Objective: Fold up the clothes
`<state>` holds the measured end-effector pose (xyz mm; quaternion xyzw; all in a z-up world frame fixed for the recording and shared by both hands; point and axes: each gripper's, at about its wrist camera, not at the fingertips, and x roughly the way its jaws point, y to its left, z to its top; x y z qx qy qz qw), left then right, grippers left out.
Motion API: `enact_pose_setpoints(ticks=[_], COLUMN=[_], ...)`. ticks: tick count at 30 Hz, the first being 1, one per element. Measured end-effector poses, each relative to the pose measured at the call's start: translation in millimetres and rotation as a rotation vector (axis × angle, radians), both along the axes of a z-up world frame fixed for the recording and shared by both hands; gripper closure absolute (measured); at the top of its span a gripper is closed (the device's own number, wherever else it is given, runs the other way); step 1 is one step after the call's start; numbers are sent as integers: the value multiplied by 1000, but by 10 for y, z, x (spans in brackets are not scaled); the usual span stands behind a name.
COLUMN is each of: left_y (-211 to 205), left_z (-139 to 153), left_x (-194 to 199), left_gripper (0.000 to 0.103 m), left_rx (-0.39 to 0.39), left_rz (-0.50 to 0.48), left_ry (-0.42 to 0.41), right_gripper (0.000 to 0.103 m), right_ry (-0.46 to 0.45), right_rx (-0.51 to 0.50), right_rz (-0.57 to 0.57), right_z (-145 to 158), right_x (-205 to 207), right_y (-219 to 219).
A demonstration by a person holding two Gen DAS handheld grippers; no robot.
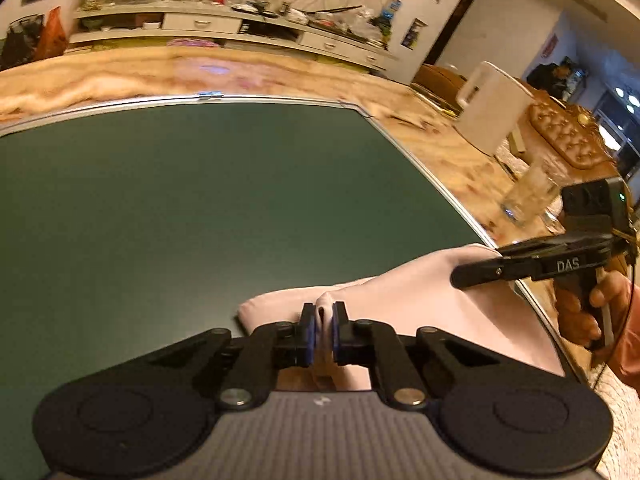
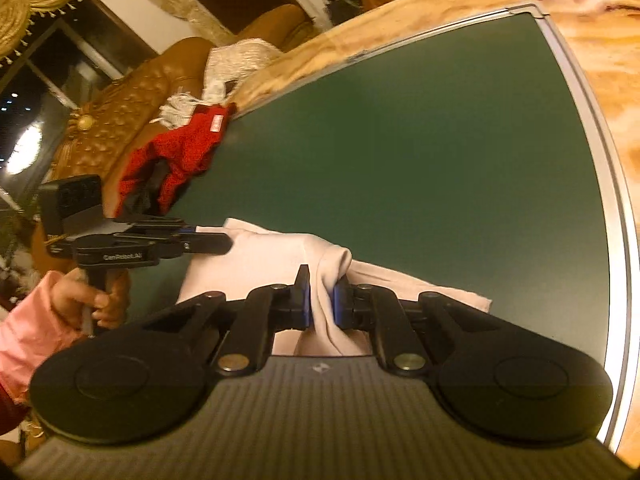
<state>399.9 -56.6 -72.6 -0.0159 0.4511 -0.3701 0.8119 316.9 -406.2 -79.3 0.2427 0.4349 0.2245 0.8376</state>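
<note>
- Pale pink cloth garment (image 1: 420, 304) lies bunched at the near right part of the dark green mat (image 1: 200, 208); most of the mat surface far and left of it is bare.
- Left gripper (image 1: 324, 320): blue-padded jaws clamped on a raised ridge of the pale pink garment, fabric pinched upright between the pads.
- Right gripper (image 2: 320, 296): jaws also clamped on a fold of the same garment (image 2: 280, 264), cloth draping down between the fingers.
- In the left wrist view the right gripper (image 1: 476, 270) comes in from the right, its tip on the garment's right edge, just beside the mat's silver metal rim (image 1: 460, 208).
- In the right wrist view the left gripper (image 2: 224, 242) sits at the garment's far left corner, tip touching the cloth.
- Garment's near right corner (image 2: 476, 300) lies flat on the mat, apart from the rim.
- Silver rim borders the mat on the far and right sides; beyond it, a marbled orange-beige tabletop (image 1: 280, 76).
- Red knitted glove (image 2: 180, 152) hangs over the mat's far left edge, apart from the garment.
- White fringed textile (image 2: 232, 64) lies past the glove on a tufted tan leather sofa (image 2: 132, 104).
- White jug (image 1: 492, 108) and clear glass tumbler (image 1: 528, 192) stand on the tabletop off the mat's right side, near the right gripper.
</note>
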Motion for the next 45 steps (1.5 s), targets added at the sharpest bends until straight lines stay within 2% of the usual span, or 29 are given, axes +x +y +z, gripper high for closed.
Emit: enact_pose_setpoints(ticks=[1,2,3,4,5,6,8,10,11,13,15,19,21,24,28,29,31,33,37,39,43,45], left_y=[-12,-23,-30,-29,-24,-13,-10,22,27,-33,-130,-357,-412,-405,-345,-326,-285,-211,-183,-169,-148,-165], left_z=[-19,-32,-27,-10,16,62,186,345,419,487,509,280,167,76,97,135,212,297,428,465,523,545], left_x=[-9,-22,-44,-68,-96,-130,-219,-340,-407,-531,-651,-714,-703,-686,-649,-637,-611,-558,-506,-488,-383,-340], left_gripper=[94,93,89,82,77,66,59,58,55,42,42,43,45,45,44,42,21,14,6,6,2,1], left_rx=[15,31,46,56,69,88,123,113,81,36,11,50,83,95,81,77,73,90,107,126,150,183], left_rz=[0,2,9,23,42,70,110,140,134,97,60,54,75,108,141,164,213,286,394,445,519,538], left_ry=[-7,-15,-27,-42,-60,-88,-156,-205,-207,-190,-175,-137,-131,-121,-83,-69,-39,-4,53,80,159,170], right_gripper=[85,79,76,73,64,53,50,50,50,50,50,50,50,51,50,50,47,41,36,30,29,29], right_ry=[2,-2,-9,-16,-22,-26,-47,-84,-120,-189,-210,-169,-113,-61,-46,-45,-33,-8,43,73,199,246], right_rx=[-13,-42,-76,-105,-145,-191,-289,-373,-381,-378,-374,-427,-452,-460,-456,-460,-481,-486,-544,-567,-603,-636], right_rz=[-1,-9,-9,-10,-20,-42,-99,-169,-176,-160,-109,-27,-17,-44,-80,-104,-167,-221,-295,-331,-326,-330], right_z=[-10,0,18,47,79,123,223,336,412,554,634,518,364,229,258,305,404,500,649,673,643,639], right_x=[4,-5,-11,-23,-32,-53,-115,-204,-273,-403,-454,-375,-303,-258,-334,-350,-391,-420,-404,-364,-168,-79], right_y=[30,54,94,130,164,188,226,252,272,326,469,764,847,882,850,847,815,808,934,995,1077,1116])
